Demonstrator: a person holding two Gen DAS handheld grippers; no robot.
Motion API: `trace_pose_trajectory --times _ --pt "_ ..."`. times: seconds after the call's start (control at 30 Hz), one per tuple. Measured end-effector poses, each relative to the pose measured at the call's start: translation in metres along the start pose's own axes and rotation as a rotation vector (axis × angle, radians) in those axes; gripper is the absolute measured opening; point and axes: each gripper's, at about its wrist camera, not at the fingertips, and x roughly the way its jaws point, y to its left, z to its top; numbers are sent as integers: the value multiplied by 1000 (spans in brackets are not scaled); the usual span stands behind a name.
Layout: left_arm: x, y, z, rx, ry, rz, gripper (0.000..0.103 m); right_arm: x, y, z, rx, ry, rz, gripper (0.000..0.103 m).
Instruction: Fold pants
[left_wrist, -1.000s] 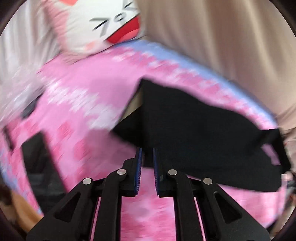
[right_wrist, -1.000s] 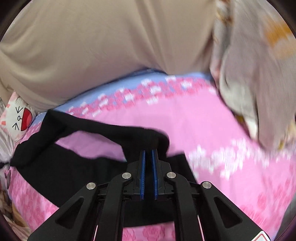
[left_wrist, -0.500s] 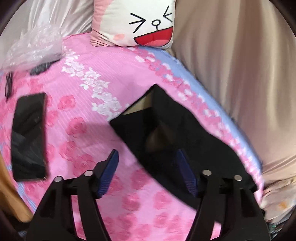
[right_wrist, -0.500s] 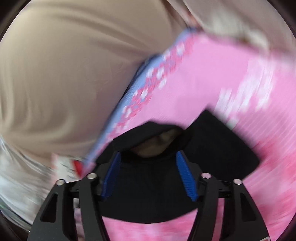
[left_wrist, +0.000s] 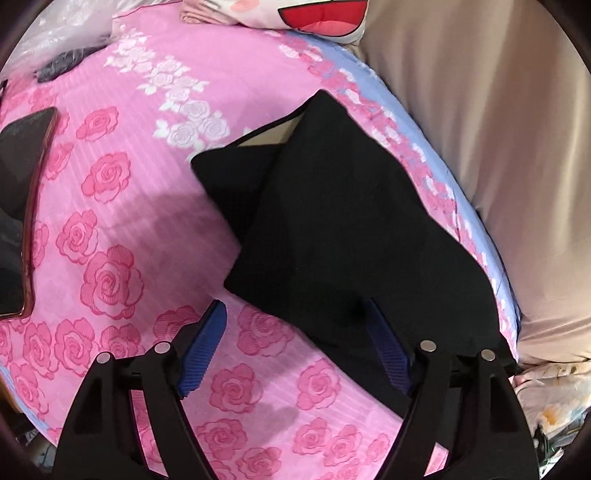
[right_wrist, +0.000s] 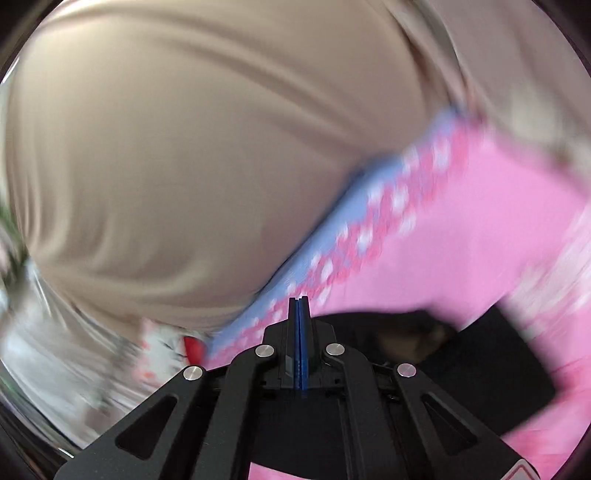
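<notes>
The black pants lie folded on the pink rose bedsheet, near its blue far edge. My left gripper is open and empty, its blue pads straddling the near edge of the pants. In the blurred right wrist view my right gripper is shut with nothing visible between the pads, and the pants lie low and to its right.
A cartoon-face pillow lies at the far end of the bed. A dark phone lies on the sheet at the left. A beige curtain hangs along the right side. Plastic wrap sits far left.
Both grippers let go of the pants and opened half a second ago. The left gripper stays open and has moved closer. The right gripper has since shut empty and swung left.
</notes>
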Motion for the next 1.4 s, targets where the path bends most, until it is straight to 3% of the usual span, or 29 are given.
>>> trace_pose_trajectory --times 0.07,0.1,0.13,0.27,0.4,0.47,0.5,0.53,0.6,0.73,0.8,0.83,0.93,1.0,1.13,1.2,1.27,1.33,1.4 --pt "-2 -2 -2 17 1 4 75 -14 -5 -6 -20 33 -131 54" --pt "-1 -4 -2 18 5 8 75 -15 -13 -11 39 47 -149 98" --pt "-1 -4 -2 10 7 10 77 -13 -23 -18 118 55 -132 98" --pt "6 -14 -1 -6 22 -10 82 43 -46 -44 422 238 15 98" --pt "11 -22 -2 1 47 -31 82 89 -69 -57 643 293 34 98" --pt "12 -24 -2 2 45 -38 82 114 -81 -49 677 269 40 91" --pt "13 -25 -2 -2 47 -36 82 119 -84 -46 678 263 38 53" --pt "15 -24 -1 -8 50 -37 82 132 -85 -39 644 290 30 8" --pt "17 -25 1 -2 53 -32 82 129 -71 -25 545 259 -1 7" --pt "19 -27 6 20 67 -14 82 57 0 5 109 121 -37 7" --pt "19 -25 8 30 81 -22 82 19 23 1 -146 77 -193 7" --pt "19 -25 8 43 91 -22 82 15 17 -8 -237 101 -331 7" --pt "22 -28 11 79 108 -13 83 35 -57 -35 -177 280 -494 7" --pt "23 -29 15 92 119 -7 83 47 -93 -52 -111 326 -525 7" --pt "22 -19 29 79 138 -9 82 33 -100 -60 -62 235 -436 7" --pt "15 -14 38 89 133 -19 74 38 -97 -53 -68 235 -445 7" --pt "5 -14 44 114 121 -27 48 43 -93 -43 -62 233 -450 7" --pt "-11 -16 51 149 105 -64 30 42 -87 -36 -60 217 -441 7" --pt "-20 -22 58 181 102 -82 27 45 -77 -19 -73 194 -433 6"
